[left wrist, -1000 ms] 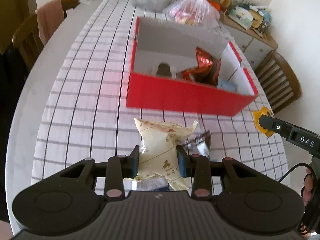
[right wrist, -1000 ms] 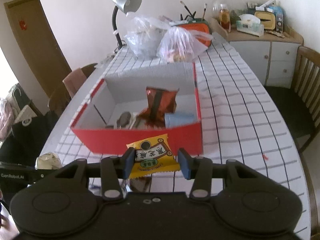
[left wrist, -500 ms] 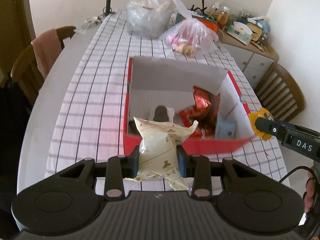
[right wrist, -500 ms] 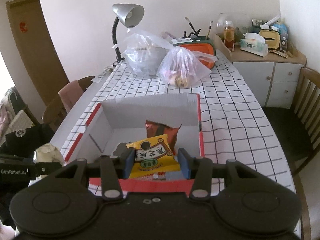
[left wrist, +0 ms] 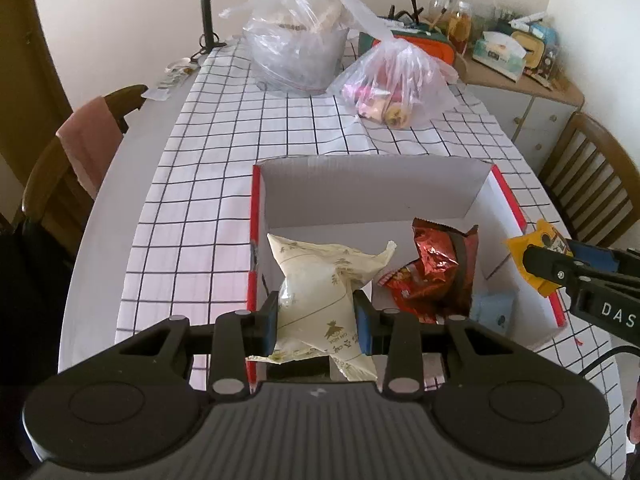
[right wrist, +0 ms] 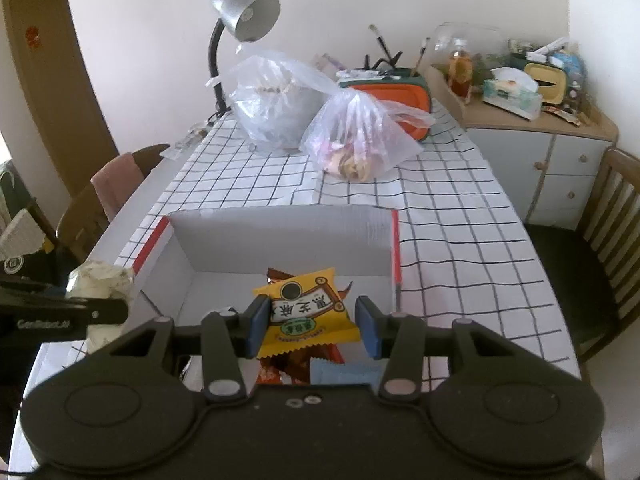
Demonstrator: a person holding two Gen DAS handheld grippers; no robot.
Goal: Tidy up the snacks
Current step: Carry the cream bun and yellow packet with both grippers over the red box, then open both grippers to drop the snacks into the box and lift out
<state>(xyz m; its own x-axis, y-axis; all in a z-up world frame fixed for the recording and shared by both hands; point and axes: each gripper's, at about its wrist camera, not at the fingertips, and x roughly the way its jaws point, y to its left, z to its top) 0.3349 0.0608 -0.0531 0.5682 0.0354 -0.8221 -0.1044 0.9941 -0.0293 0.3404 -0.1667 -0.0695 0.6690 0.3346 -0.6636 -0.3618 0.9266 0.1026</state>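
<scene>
From the left wrist we see our left gripper (left wrist: pixel 316 322) clamped on a cream pouch (left wrist: pixel 320 292), held over the left part of the red box (left wrist: pixel 256 216), which sits at the tabletop's (left wrist: pixel 208 200) near end. A red wrapper (left wrist: pixel 436 276) lies inside.

From the right wrist, our right gripper (right wrist: pixel 314 326) grasps a yellow packet (right wrist: pixel 306 312) above the box's near right part.

I read "DAS" in white on the right gripper (left wrist: pixel 600 280) body in my left view, and "GenRobot.AI" on the left gripper (right wrist: pixel 60 316). The yellow packet (right wrist: pixel 306 316) bore Chinese characters I couldn't decipher.
</scene>
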